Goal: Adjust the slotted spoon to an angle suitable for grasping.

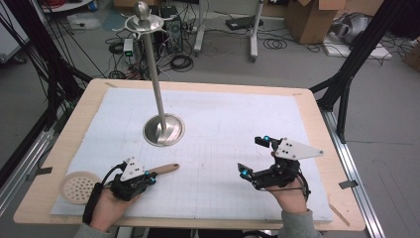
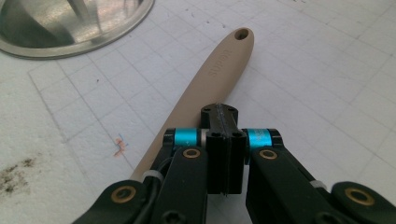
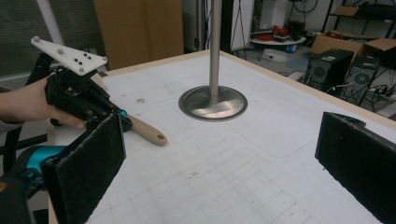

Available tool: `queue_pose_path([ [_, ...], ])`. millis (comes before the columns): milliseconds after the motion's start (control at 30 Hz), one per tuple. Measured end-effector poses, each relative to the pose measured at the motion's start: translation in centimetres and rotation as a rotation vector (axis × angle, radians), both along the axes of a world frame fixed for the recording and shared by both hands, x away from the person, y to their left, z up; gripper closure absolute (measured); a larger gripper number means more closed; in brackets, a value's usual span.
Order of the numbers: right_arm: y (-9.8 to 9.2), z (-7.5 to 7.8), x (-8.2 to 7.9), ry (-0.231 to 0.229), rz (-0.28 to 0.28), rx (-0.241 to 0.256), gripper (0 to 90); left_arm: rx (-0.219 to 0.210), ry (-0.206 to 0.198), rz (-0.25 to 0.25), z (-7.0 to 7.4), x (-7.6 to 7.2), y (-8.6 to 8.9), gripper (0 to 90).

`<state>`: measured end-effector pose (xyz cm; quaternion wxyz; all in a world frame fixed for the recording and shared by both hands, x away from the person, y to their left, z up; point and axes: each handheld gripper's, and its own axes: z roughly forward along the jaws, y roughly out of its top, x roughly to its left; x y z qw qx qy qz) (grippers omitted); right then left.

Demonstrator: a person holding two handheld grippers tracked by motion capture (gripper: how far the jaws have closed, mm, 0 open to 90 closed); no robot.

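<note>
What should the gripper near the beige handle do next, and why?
Probably lift a little: the left hand-held gripper looks shut on the beige handle, which lies flat on the white mat, while the right hand-held gripper hangs open, apart.

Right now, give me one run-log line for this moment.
left gripper: shut on tan handle | right gripper: open, holding nothing | handle: flat on white mat near stand base

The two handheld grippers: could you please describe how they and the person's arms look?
Each gripper, left and right, is a black linkage frame with brass-coloured pivot pins, cyan bands near the jaws and a pale three-cornered plate with dark dots on top. The right one's jaw pads are flat, black and rough. A black cable loops from each. The person wears grey sleeves.
</note>
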<state>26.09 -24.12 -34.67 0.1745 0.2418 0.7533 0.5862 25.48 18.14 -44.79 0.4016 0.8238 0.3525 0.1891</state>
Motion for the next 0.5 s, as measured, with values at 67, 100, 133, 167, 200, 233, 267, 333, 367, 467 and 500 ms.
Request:
queue_pose_path([
  [67, -0.05, -0.05, -0.03, 0.002, -0.004, -0.004, 0.6, 0.001, -0.001, 0.006, -0.01, 0.16, 0.03, 89.8],
  [100, -0.02, -0.09, -0.05, 0.006, -0.002, -0.002, 0.7, -0.002, -0.002, 0.009, -0.03, 0.20, 0.01, 89.8],
  [133, -0.01, -0.12, -0.05, 0.006, -0.003, -0.002, 0.6, -0.006, -0.005, 0.012, -0.05, 0.28, 0.02, 89.8],
  [167, -0.02, -0.14, -0.03, 0.002, -0.003, -0.004, 0.6, -0.009, -0.005, 0.019, -0.06, 0.35, 0.00, 89.8],
  [200, -0.03, -0.16, -0.05, 0.002, -0.004, -0.009, 0.6, -0.007, -0.005, 0.023, -0.06, 0.40, -0.02, 89.8],
  [233, 0.00, -0.18, -0.11, 0.008, -0.003, -0.008, 0.6, -0.008, -0.006, 0.026, -0.08, 0.46, -0.03, 89.8],
  [267, 0.02, -0.19, -0.11, 0.006, -0.003, -0.009, 0.6, 0.000, -0.005, 0.025, -0.04, 0.54, 0.02, 89.7],
  [333, 0.02, -0.23, -0.11, 0.004, -0.005, -0.013, 0.6, -0.007, -0.007, 0.037, -0.07, 0.71, 0.01, 89.8],
  [367, 0.01, -0.25, -0.11, 0.003, -0.005, -0.013, 0.6, -0.008, -0.006, 0.039, -0.07, 0.76, 0.01, 89.8],
  [467, -0.02, -0.28, -0.15, 0.006, -0.007, -0.013, 0.6, -0.008, -0.007, 0.053, -0.07, 0.97, 0.02, 89.8],
  [500, -0.06, -0.28, -0.16, 0.007, -0.006, -0.014, 0.6, -0.008, -0.007, 0.056, -0.08, 1.03, 0.01, 89.8],
])
